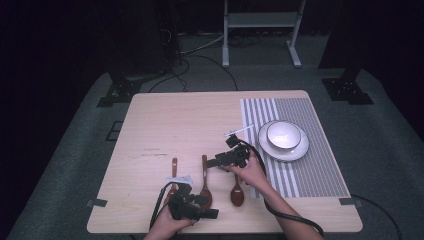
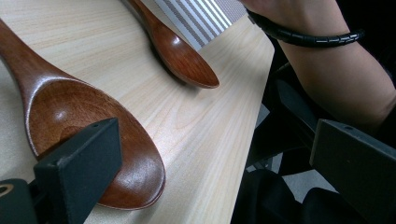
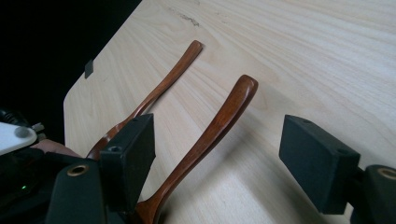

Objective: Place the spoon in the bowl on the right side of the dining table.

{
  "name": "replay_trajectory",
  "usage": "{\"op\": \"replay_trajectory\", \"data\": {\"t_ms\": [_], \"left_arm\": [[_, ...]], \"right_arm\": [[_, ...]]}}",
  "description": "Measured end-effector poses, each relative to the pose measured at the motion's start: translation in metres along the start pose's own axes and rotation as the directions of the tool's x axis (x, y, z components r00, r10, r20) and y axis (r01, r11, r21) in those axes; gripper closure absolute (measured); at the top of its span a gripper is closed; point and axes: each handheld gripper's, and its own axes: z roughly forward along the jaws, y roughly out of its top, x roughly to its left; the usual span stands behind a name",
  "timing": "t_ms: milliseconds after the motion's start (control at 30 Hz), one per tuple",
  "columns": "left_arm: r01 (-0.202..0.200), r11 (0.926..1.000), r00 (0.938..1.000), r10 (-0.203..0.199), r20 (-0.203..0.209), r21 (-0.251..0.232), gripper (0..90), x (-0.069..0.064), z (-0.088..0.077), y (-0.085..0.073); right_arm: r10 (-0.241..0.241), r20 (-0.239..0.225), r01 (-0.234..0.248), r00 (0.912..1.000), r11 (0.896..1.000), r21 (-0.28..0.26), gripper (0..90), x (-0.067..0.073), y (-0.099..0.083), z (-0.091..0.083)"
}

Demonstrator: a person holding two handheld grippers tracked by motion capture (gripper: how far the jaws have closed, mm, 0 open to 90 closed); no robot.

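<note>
Dark room all round, and a pale wooden table sits on grey carpet with a white stand at the far end. From the high view, a striped placemat covers the right part of the table, carrying a white plate with a white bowl on it. Three brown wooden spoons lie side by side near the front edge: the left spoon, the middle spoon and the right spoon. The left gripper is low at the near edge, just beside the middle spoon's bowl. The right gripper hovers over the table centre, pointing left toward the middle spoon's handle.

Over to the left gripper view: jaws spread wide, nothing between them. One jaw sits right over the middle spoon, its bowl facing up on the wood. Farther off lies the right spoon, and the person's forearm crosses above with a black cable round the wrist.

Now the right gripper view: jaws wide apart again, gripping nothing. The middle spoon runs its handle up between them, nearer the left jaw. Beyond it, the left spoon lies just beside, not touching.
</note>
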Motion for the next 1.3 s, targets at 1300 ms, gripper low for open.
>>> {"op": "replay_trajectory", "data": {"t_ms": [1300], "left_arm": [[0.0, 1.0, 1.0, 0.0, 0.006, -0.002, 1.0, 0.001, 0.0, 0.0]], "right_arm": [[-0.044, 0.091, 0.038, 0.9948, 0.997, 0.063, 39.6, 0.009, 0.019, 0.047]]}}
